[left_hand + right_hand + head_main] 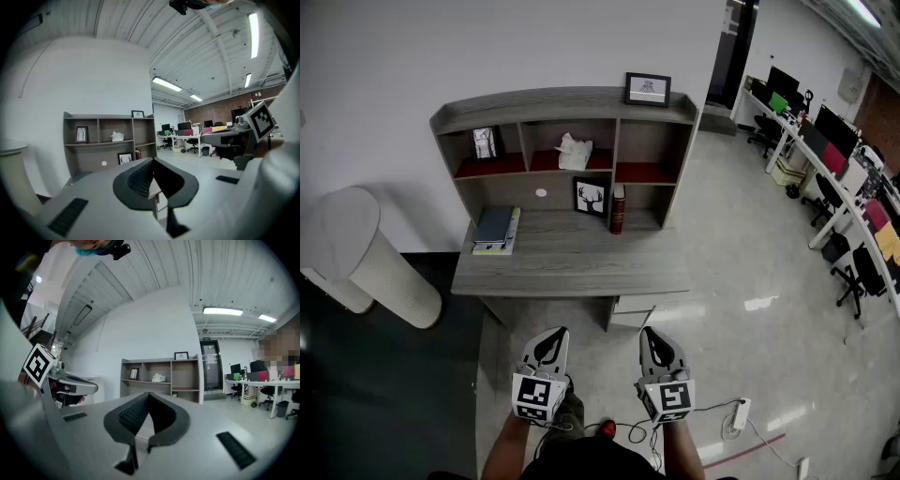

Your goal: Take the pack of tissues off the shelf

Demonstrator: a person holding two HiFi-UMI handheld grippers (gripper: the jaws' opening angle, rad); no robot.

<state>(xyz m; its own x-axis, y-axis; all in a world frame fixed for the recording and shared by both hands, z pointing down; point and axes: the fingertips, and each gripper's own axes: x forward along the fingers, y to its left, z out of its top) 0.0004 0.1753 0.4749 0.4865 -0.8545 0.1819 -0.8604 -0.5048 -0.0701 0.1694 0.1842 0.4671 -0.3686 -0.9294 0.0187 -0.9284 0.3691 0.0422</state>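
Grey desk (581, 258) under its shelf (534, 99), pack of tissues (574, 153) in middle compartment; framed picture (648, 89) on top; books (495, 230) on desk

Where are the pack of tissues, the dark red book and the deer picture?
pack of tissues (575, 154): head view, its white top.
dark red book (618, 211): head view, middle of its spine.
deer picture (591, 198): head view, centre of the print.

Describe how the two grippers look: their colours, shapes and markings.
Both the left gripper and the right gripper have light grey, tapering bodies with dark, ribbed pads inside the jaws. Each carries a cube with black-and-white square markers at its rear.
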